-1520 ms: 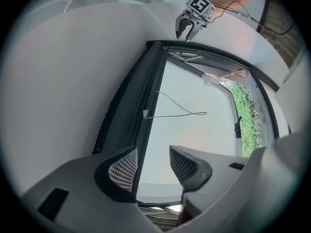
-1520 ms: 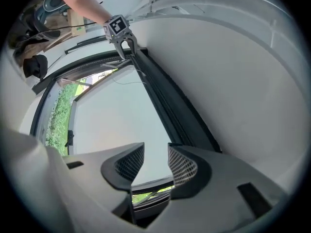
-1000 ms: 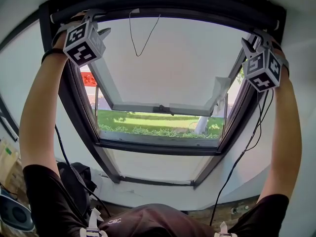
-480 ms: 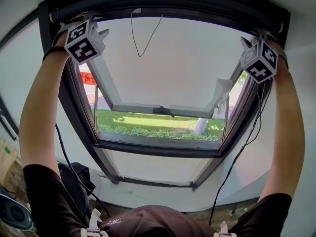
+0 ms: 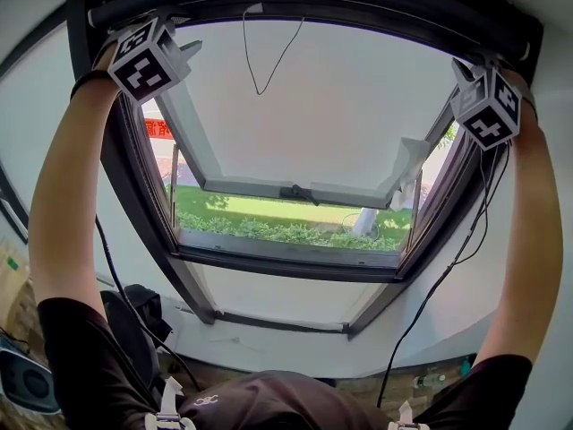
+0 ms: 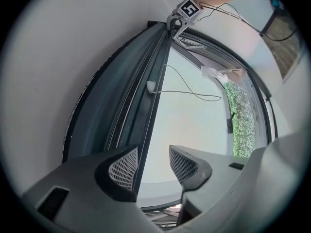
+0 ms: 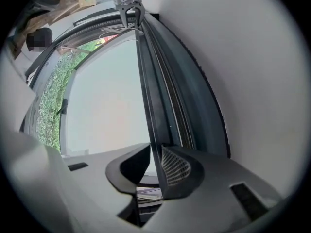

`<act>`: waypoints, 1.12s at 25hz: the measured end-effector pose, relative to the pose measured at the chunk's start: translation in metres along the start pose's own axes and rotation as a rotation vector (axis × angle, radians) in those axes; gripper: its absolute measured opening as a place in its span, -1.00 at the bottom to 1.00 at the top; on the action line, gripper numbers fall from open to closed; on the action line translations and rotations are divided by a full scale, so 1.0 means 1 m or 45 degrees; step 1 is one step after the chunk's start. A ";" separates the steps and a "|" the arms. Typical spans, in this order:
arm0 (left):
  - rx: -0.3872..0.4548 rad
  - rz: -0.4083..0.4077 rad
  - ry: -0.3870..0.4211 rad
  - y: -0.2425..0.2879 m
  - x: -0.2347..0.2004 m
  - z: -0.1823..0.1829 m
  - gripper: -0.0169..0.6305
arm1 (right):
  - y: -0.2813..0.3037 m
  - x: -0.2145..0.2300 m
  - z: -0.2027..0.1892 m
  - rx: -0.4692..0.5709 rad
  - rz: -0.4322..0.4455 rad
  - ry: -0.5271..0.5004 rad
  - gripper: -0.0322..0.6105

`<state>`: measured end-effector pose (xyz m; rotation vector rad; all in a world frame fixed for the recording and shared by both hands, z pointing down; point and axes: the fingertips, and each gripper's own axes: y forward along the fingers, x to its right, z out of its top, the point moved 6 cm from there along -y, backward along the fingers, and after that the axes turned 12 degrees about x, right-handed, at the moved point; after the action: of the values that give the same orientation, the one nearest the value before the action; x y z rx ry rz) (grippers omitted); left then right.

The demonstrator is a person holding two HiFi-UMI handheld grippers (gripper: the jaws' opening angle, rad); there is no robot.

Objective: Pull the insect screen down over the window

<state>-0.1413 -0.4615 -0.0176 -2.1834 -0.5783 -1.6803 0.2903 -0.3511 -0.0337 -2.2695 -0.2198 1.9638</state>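
Green grass (image 5: 269, 218) shows outside through the open window (image 5: 313, 115), and no net covers it yet. I think the insect screen is rolled up at the top, behind its dark pull bar (image 5: 358, 14).

On the left, my left gripper (image 6: 153, 165) has the bar's thin edge between its jaws. They have just been closing a little, but they stand wide apart and do not press on it. A thin cord (image 5: 269, 65) hangs from the bar, nearer the left. On the right, my right gripper (image 7: 156, 163) has just been closing too, and its jaws now pinch the bar's edge.

To do this well, I think I should shut the left jaws on the bar first. Then I should pull both ends down together, so the bar stays straight and does not stick.

Head view shows both my arms and the whole window, but not the jaws up close. Each gripper view shows its own jaws at the bar, and the other gripper far along it.
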 end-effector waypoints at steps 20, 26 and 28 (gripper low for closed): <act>-0.045 -0.090 0.121 0.000 0.056 -0.017 -0.84 | -0.009 -0.062 -0.007 -0.097 0.186 -0.094 -0.81; -0.036 -0.172 0.107 -0.001 0.098 -0.029 -0.89 | -0.017 -0.105 -0.014 -0.088 0.285 -0.103 -0.82; -0.022 -0.180 0.075 -0.003 0.111 -0.032 -0.90 | -0.019 -0.115 -0.016 -0.087 0.312 -0.088 -0.82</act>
<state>-0.1446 -0.4617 0.0975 -2.1419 -0.7200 -1.8207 0.2895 -0.3548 0.0838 -2.3720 -0.0157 2.1863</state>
